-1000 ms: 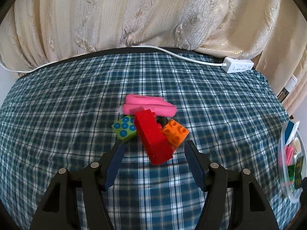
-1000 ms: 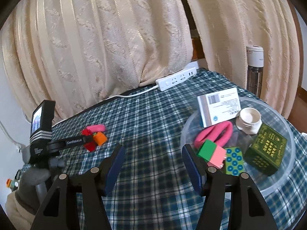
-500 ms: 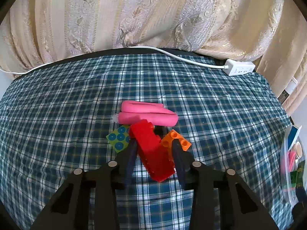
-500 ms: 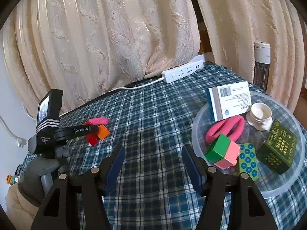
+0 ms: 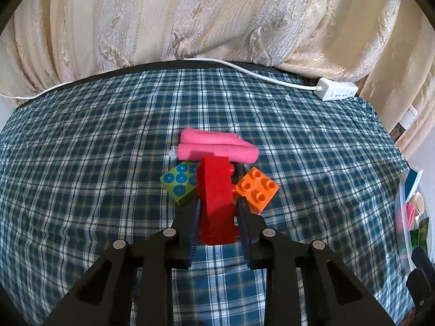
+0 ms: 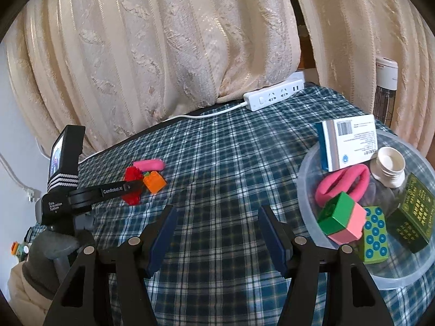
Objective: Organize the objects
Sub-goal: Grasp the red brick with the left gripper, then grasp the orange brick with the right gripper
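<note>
The fingers (image 5: 194, 225) of the left gripper (image 5: 217, 226) are closed against both sides of the red brick (image 5: 216, 203), which stands tilted between them above the checked cloth (image 5: 81, 163) covering the worktop. Just left of the red brick lies a green block with blue dots (image 5: 178, 182), and just right of it an orange brick (image 5: 257, 188) with 4 studs; the orange brick touches the right finger's tip. Behind these 3 lies a folded pink roll (image 5: 217, 149).

The right gripper (image 6: 217, 228) hovers over bare cloth with its fingers (image 6: 163, 233) spread wide and nothing between them. To its right sits a clear round container (image 6: 307, 217) holding a white and blue box (image 6: 350, 141), a white cap (image 6: 390, 163), a pink loop (image 6: 342, 182), a green and pink block (image 6: 342, 221), a green dotted block (image 6: 375, 235) and a dark green box (image 6: 413, 217).

A white power strip (image 6: 274, 96) lies at the far edge of the worktop, its cord running left, with cream curtains (image 6: 163, 40) hanging behind it.
</note>
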A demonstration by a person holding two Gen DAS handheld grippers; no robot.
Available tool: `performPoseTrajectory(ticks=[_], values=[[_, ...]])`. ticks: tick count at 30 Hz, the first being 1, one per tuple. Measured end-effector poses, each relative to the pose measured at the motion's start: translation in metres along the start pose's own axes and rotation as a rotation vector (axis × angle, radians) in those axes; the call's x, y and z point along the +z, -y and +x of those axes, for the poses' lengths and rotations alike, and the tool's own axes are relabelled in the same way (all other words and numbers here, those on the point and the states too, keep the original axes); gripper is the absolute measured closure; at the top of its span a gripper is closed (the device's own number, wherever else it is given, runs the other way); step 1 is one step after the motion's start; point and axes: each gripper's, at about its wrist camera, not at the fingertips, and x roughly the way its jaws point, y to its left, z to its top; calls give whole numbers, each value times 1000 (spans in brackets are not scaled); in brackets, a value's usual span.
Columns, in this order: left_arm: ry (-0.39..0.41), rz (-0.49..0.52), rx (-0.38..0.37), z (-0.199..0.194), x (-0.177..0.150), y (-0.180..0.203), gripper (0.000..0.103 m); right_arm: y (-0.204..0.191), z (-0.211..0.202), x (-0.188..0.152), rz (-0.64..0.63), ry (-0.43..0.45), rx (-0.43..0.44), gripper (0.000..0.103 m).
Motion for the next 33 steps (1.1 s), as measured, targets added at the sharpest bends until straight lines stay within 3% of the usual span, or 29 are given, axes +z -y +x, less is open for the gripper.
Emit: performPoseTrajectory(ticks=[11, 33], values=[[-3, 1, 1, 3, 0, -1, 80, -12, 14, 3, -22, -39, 26, 38], [78, 17, 6, -53, -21, -40, 80, -74, 90, 28, -160, -169, 91, 38]])
